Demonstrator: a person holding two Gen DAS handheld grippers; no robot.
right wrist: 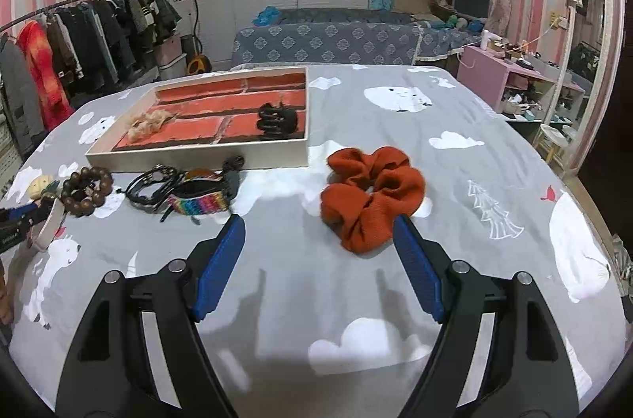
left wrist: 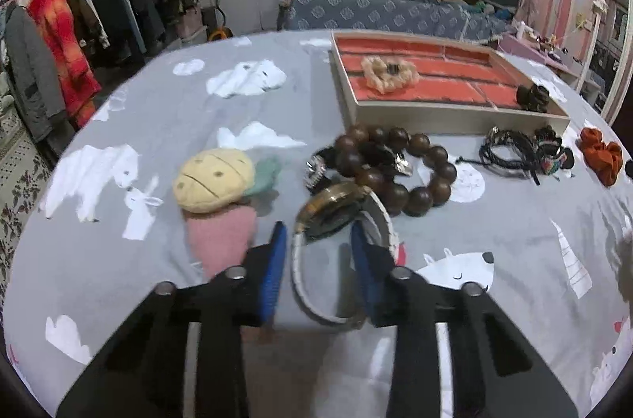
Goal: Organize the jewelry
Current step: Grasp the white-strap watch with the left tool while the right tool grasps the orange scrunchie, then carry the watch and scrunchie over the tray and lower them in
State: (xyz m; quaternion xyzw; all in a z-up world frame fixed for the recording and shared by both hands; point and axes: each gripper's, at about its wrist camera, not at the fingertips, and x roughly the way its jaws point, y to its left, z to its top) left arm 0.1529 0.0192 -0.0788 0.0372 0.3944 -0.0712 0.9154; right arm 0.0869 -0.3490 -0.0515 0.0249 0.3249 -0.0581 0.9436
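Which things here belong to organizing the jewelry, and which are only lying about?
Job:
tray
watch
wooden bead bracelet
black cord bracelets
orange scrunchie
black hair claw
beige scrunchie

Lying about:
plush pineapple
clothes rack
bed

Left hand-held gripper (left wrist: 318,240) narrowed, right (right wrist: 318,234) wide.

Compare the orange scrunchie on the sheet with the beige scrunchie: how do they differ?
The orange scrunchie lies on the grey sheet, outside the tray; the beige scrunchie already lies in the tray. The orange one is a deep rust colour and the beige one is pale. Both are ruffled fabric rings, and no fingers hold either.
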